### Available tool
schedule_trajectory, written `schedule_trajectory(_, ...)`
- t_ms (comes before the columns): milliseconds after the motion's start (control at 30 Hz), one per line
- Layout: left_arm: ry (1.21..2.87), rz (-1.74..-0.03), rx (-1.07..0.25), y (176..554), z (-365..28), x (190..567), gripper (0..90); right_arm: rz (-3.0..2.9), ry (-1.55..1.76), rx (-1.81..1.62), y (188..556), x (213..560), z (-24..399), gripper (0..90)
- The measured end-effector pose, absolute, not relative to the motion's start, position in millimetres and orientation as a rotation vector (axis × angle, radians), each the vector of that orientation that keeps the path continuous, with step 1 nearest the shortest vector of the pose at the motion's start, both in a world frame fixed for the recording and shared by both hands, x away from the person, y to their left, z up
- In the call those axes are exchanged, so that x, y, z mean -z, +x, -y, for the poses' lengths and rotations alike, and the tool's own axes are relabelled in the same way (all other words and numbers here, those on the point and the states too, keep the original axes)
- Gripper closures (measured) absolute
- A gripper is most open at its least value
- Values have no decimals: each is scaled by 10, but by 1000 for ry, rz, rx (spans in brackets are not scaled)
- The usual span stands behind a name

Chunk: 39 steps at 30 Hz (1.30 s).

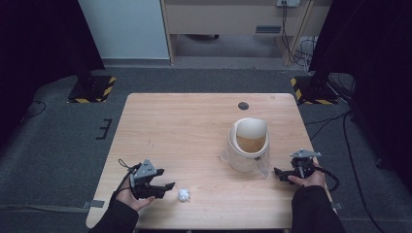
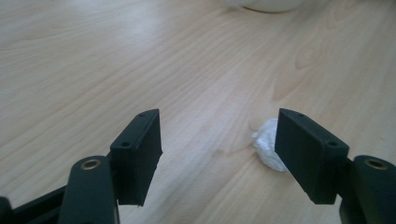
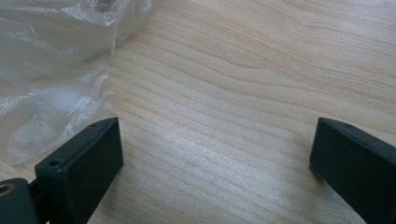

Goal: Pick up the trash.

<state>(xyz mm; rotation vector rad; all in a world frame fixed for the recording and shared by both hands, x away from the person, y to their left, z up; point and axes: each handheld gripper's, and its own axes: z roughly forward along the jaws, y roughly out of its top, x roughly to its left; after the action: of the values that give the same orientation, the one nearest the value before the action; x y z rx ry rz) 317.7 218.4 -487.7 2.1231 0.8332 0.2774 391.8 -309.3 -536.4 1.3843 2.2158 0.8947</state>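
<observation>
Crumpled paper ball (image 1: 183, 195), no long axis, beside open left tool (image 1: 163, 187).

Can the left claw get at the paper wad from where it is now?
Probably yes. The left claw is open and the paper wad lies just beyond its tips on the bare table, off toward one jaw, nothing between them. It would need a small shift sideways to centre the wad.

The table (image 1: 194, 126) is pale wood, smooth with visible grain. The bin (image 1: 248, 145) looks like white plastic, lined with a thin, glossy, crinkled clear bag (image 3: 51, 60). The wad (image 2: 267, 142) is crumpled white paper.
</observation>
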Motion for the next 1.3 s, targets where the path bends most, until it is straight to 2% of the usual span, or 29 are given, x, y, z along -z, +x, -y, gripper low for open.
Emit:
schedule_trajectory(533,2299,-708,-173,3084,-1853,5033,418,-2215,1374,-897,3922,5375,3089,11)
schedule_trajectory(767,2333,-690,-149,3085,-1785,5078,470,-2214,1369,-897,3924,5377,3089,9)
schedule_trajectory(1167,2369,-681,-148,3117,-1708,5116,617,-2211,1373,-899,3924,5379,3085,8)
schedule_trajectory(1300,2371,-681,-132,3115,-1700,5119,635,-2211,1374,-901,3923,5379,3084,8)
